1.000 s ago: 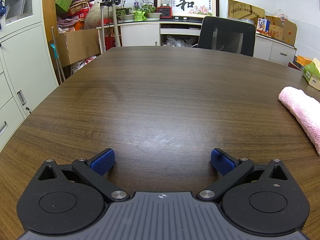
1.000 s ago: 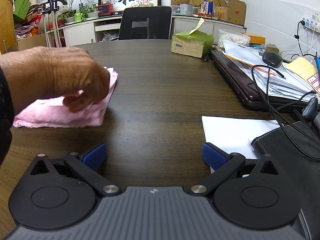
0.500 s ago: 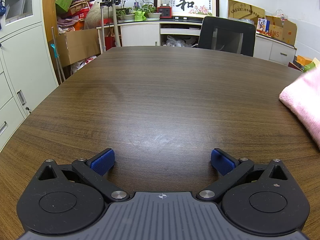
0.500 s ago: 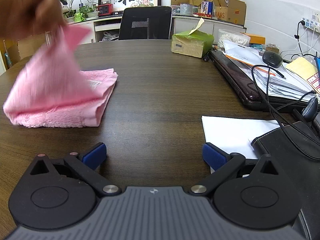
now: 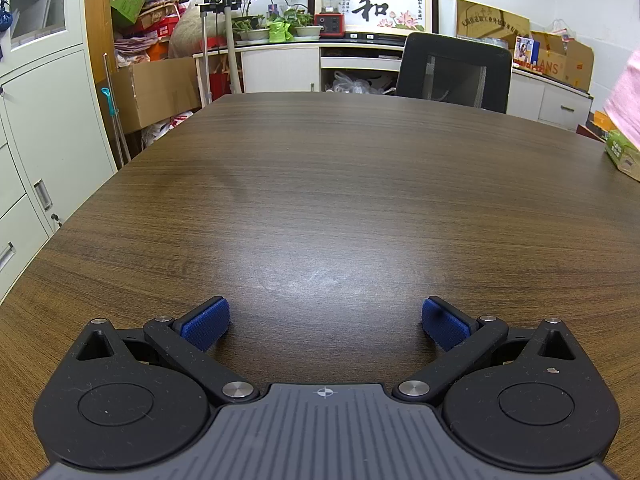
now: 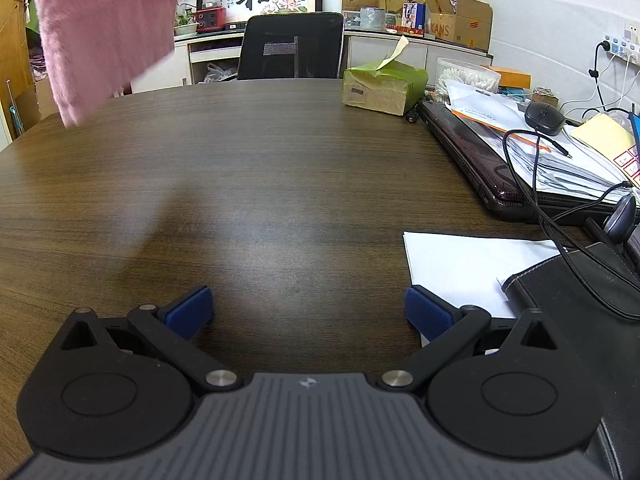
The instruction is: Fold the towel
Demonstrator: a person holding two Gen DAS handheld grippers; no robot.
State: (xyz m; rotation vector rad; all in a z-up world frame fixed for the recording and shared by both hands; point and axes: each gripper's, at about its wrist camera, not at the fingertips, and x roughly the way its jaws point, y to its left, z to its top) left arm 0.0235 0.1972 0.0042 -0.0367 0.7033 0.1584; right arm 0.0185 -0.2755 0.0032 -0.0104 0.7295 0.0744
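Note:
A pink towel (image 6: 104, 28) hangs in the air at the upper left of the right wrist view, clear of the dark wooden table (image 6: 280, 152); whatever holds it is out of frame. Its edge shows as a pink strip (image 5: 626, 96) at the far right of the left wrist view. My left gripper (image 5: 325, 322) rests low over the table (image 5: 320, 184), open, nothing between its blue pads. My right gripper (image 6: 306, 312) is likewise open and empty, well below and right of the towel.
On the right side lie a white sheet (image 6: 464, 264), a dark notebook (image 6: 572, 304), cables, a laptop (image 6: 492, 160) under papers and a green tissue box (image 6: 384, 86). A black chair (image 5: 454, 72) stands at the far edge. Cabinets (image 5: 36, 128) line the left.
The person's hand lifted the folded pink towel off the table and up out of view; it now hangs above the surface. Both grippers stayed still and open.

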